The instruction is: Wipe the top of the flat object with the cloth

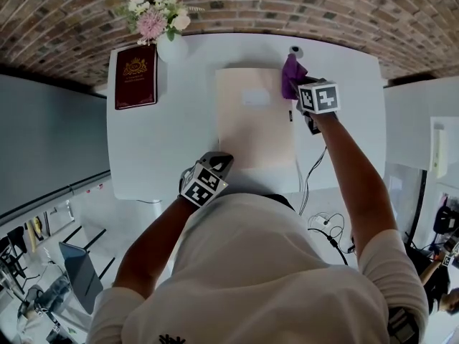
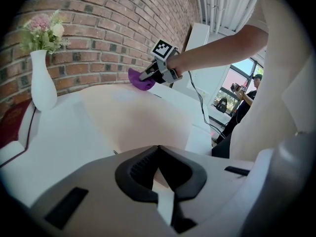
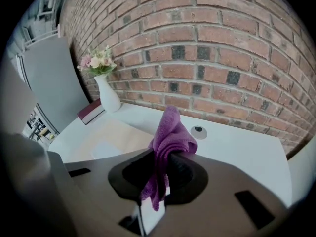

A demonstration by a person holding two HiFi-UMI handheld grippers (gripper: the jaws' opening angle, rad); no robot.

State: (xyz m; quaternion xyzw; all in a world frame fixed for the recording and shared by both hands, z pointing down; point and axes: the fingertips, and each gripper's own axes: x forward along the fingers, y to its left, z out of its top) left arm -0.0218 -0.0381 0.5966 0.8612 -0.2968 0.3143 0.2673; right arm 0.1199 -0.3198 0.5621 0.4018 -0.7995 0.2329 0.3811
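Observation:
A pale beige flat object lies in the middle of the white table. In the right gripper view, my right gripper is shut on a purple cloth that bunches up above its jaws. It holds the cloth over the flat object's far right corner; from the left gripper view the cloth looks low on the surface there. My left gripper sits at the flat object's near left corner. Its jaws are closed on the near edge of the flat object.
A white vase of flowers and a dark red book stand at the table's far left. A round cable hole lies behind the cloth. Cables hang off the near right edge. A brick wall backs the table.

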